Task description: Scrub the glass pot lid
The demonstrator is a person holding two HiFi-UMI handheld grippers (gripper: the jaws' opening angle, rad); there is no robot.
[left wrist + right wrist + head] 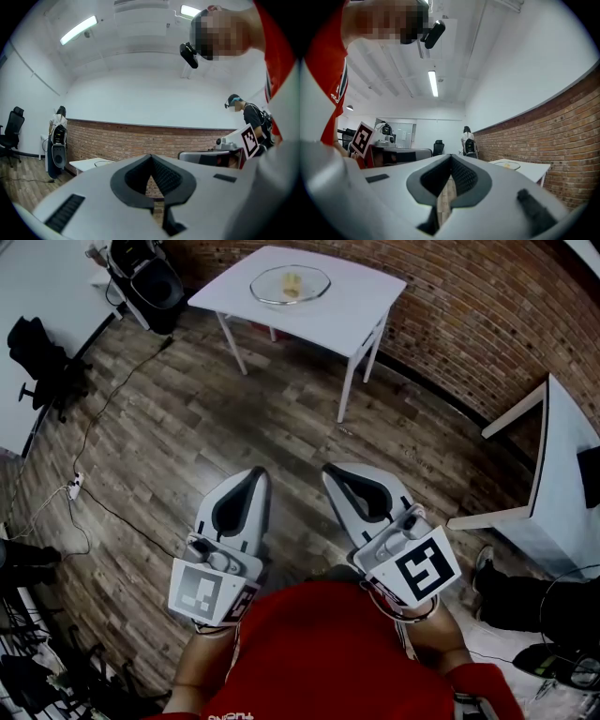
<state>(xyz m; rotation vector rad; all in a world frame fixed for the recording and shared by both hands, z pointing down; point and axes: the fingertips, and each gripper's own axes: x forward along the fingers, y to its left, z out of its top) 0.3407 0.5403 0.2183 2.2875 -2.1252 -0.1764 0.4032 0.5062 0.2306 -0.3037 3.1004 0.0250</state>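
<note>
- We hold the 2 grippers side by side, close to our chest, above the wood floor point(178, 418), both pointing level.
- The left gripper point(255, 474) has its jaws pressed together, with nothing between them.
- The right gripper point(333, 471) is likewise closed and empty.
- The glass pot lid point(290, 284) lies on the white table point(361, 310) by the brick wall point(459, 296), well apart from both grippers.

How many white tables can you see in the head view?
2. The far table at the top carries the glass pot lid; the side table is cut off at the right edge. Others may lie out of frame.
</note>
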